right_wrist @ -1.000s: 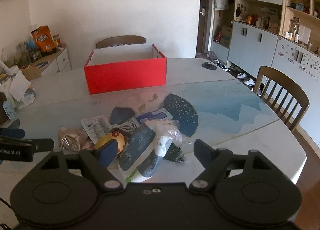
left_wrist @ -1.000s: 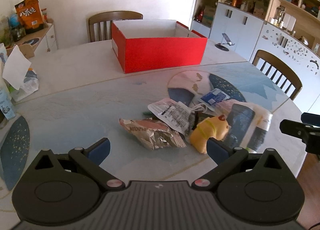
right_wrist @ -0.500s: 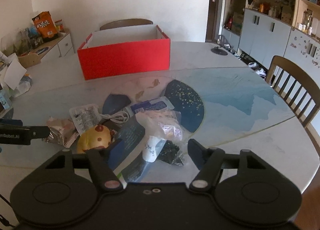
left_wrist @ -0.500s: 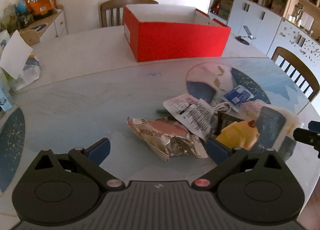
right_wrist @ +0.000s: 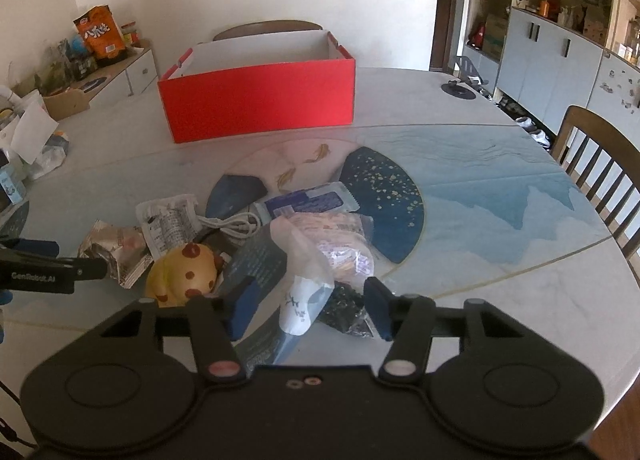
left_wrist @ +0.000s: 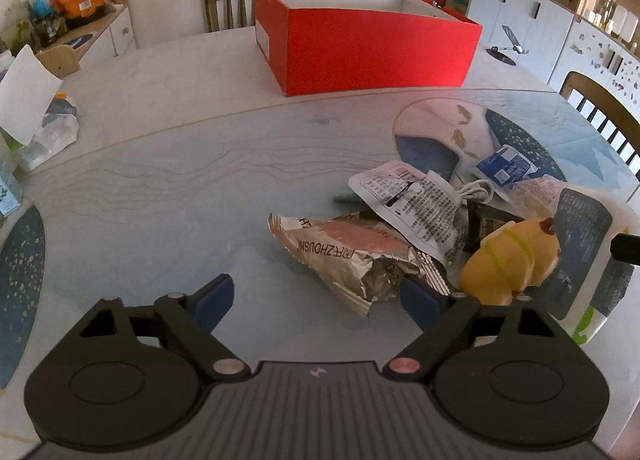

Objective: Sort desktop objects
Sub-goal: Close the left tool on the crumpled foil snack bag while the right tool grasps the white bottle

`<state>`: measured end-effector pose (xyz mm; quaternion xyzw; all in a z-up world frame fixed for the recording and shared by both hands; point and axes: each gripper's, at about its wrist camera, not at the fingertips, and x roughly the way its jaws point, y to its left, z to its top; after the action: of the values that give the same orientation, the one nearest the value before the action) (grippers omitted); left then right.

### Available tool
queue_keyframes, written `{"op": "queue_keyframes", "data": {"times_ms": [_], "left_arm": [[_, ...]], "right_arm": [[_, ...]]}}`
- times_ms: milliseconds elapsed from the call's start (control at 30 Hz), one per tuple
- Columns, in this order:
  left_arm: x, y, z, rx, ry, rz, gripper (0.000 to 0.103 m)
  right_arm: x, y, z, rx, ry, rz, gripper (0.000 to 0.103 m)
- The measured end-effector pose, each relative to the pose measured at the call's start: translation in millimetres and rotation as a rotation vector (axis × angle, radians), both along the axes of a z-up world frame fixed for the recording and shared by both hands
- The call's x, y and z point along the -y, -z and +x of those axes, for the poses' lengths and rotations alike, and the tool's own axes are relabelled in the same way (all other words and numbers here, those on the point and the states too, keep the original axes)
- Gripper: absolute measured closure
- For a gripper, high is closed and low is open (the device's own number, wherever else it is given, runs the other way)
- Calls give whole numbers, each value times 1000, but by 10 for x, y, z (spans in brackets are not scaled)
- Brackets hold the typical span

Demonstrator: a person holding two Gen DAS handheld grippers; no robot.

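Note:
A pile of objects lies on the round table (left_wrist: 168, 188). My left gripper (left_wrist: 316, 302) hangs low over a crumpled foil wrapper (left_wrist: 348, 260). Its jaws are closing, the right pad is at the wrapper's edge and the left pad is well clear. A yellow spotted toy (left_wrist: 512, 260) sits just right of it. My right gripper (right_wrist: 308, 308) straddles the tip of a clear plastic bag (right_wrist: 320, 256) of small packets. These jaws are closing too, with gaps on both sides. The open red box (right_wrist: 260, 100) stands behind the pile.
The pile also holds a white printed packet (right_wrist: 168, 220), a blue sachet (right_wrist: 308, 202), a white cable (right_wrist: 236, 224) and a dark pouch (right_wrist: 256, 256). A wooden chair (right_wrist: 600, 164) stands at the right. Paper and bags (left_wrist: 36, 112) lie at the table's left edge.
Both grippers have sunk and come closer to the pile. The right jaws have narrowed a good deal around the clear bag. The left jaws have narrowed slightly.

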<state>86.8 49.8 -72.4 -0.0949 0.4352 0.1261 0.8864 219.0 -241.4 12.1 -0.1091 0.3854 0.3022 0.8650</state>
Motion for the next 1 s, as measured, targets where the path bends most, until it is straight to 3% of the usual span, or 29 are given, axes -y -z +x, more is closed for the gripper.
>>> {"op": "queue_keyframes", "data": {"times_ms": [100,267,533,667,1000], "left_arm": [[-7,15,30,-2,4,-5,19],[0,15,63,-1,15,-19,35],[-3,9,86,5,26,-43,48],[22,8,92,6,38,-54,62],[29,4,82,11,26,-64,76]], "right_arm": [[-7,7,18,-1,-6,-1,50],[-10,9,37,-4,-11,1,57],[-34,22,62,-12,-16,-2,64],[-32,30,79,-18,-14,-3,70],[-15,19,86,-27,-13,1,78]]}}
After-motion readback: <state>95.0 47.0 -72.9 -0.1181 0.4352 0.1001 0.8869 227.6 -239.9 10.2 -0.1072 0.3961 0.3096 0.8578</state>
